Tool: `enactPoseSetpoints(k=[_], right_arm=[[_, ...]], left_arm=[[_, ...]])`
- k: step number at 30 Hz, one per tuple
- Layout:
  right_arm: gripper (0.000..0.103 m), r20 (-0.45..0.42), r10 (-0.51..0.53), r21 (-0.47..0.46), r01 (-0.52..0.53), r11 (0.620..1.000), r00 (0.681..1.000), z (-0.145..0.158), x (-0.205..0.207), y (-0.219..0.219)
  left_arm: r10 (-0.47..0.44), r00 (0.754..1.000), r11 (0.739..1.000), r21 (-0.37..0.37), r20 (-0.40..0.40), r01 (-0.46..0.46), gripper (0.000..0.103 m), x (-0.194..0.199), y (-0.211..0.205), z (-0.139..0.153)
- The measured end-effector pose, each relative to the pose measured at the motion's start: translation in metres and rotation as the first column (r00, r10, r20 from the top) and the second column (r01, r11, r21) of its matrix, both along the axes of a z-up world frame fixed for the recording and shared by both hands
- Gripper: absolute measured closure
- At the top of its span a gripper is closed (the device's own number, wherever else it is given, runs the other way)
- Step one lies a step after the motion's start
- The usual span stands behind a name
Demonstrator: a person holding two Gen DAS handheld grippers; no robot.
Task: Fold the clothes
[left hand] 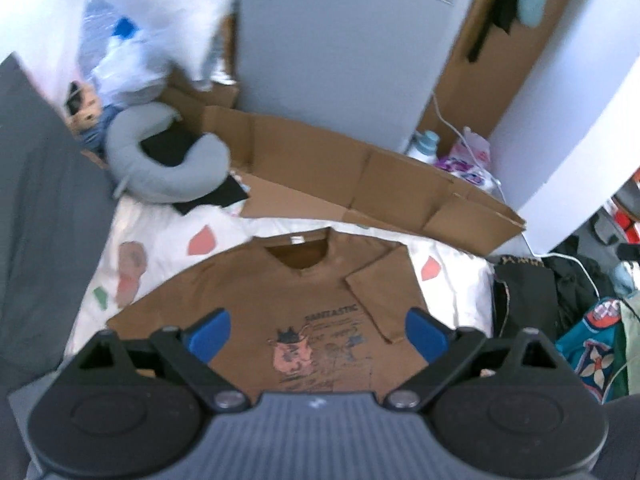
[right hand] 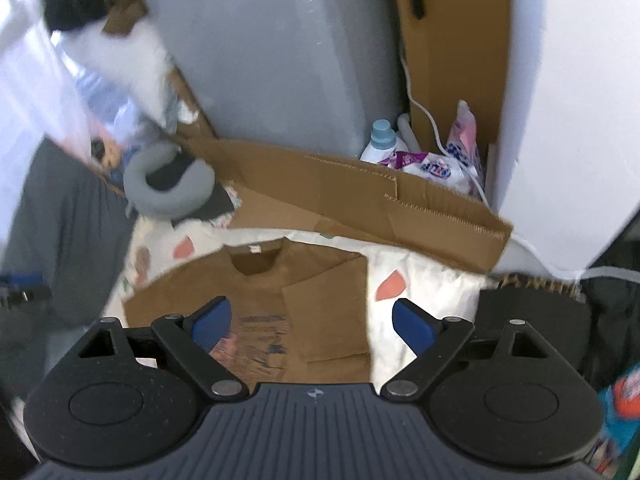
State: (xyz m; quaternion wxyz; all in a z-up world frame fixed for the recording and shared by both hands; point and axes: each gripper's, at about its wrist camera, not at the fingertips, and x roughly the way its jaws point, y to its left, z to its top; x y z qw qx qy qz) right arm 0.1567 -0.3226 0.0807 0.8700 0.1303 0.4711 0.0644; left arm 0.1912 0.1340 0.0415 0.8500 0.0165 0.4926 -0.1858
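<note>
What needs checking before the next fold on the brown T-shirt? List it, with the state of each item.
1. Left gripper jaws open and empty: ok.
2. Right gripper jaws open and empty: ok.
3. Brown T-shirt lying flat, print side up, on the white patterned sheet: ok.
4. Sleeve on the picture's right folded in over the chest: ok.
5. Opposite sleeve folded in: not ok, it still spreads outward.
6. Bottom hem straight: cannot tell, hidden behind the grippers.
</note>
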Motion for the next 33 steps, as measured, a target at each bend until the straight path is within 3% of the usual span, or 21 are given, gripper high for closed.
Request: enactPoseSetpoints(k=[5,12,20,33], right_arm=[[0.011,0.003,-0.077,0.027,0.077,0.997,0.997,0.023,-0.032,0.011],[0.011,0.011,-0.111,0.047,0.11,0.993,0.994,0.053,-0.043,0.03],[0.011,0.028,-0.054,0.039,0.053,0.998,0.998,0.069,-0.041,0.07],[0.011,0.001,0.046,0.06,-0.046,0.997,0.999,0.021,-0.034,0.12]], left_arm=[[0.028,0.999,0.999,0.015,0.028,-0.029,0.007,-0.022,0.054,0.002],[0.169,0.984,0.984,-0.065,0.057,-0.165,0.006,-0.066,0.131,0.007],[0.235,0.969,0.972,-0.037,0.072,-0.233,0.005,-0.107,0.173,0.007],[0.27,0.96,0.963,-0.026,0.07,-0.269,0.005,-0.132,0.205,-0.01]])
